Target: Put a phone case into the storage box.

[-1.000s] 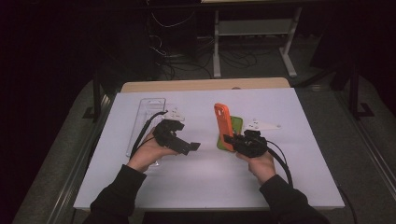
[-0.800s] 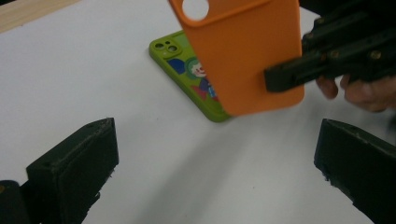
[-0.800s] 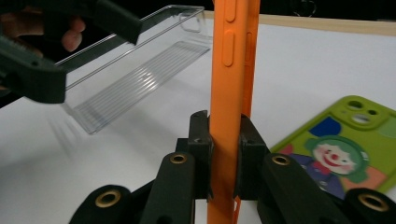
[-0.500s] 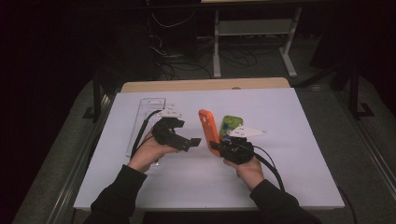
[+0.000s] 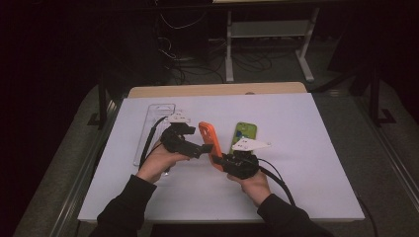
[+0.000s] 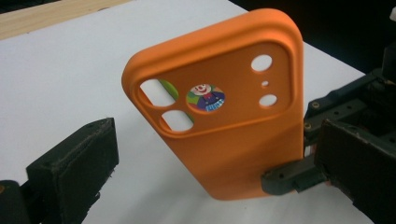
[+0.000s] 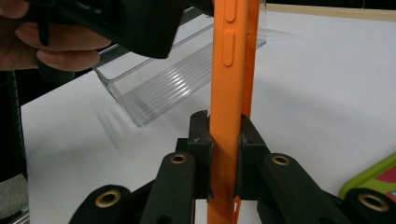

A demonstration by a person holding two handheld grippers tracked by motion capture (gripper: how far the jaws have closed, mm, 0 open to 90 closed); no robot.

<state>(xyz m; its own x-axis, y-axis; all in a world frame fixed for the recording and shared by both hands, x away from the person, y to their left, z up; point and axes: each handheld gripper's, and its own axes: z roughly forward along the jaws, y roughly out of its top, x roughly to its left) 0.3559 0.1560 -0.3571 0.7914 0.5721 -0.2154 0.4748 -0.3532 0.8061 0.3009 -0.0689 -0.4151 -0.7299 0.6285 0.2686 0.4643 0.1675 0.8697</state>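
Clear tray far left on table. L gripper jaws spread wide, orange case between them, prob. not touching. R gripper clamped on case's lower edge, holding it upright. Green phone lies flat just right.

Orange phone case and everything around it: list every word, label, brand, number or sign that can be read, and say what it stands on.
No readable text anywhere.
Orange phone case: plain, no brand or lettering; the right gripper grips it.
Green phone: a clown picture, seen through a cutout in the left gripper view, carries a small mark too blurred to read.
Clear plastic tray: no label.
Left gripper: no markings legible.
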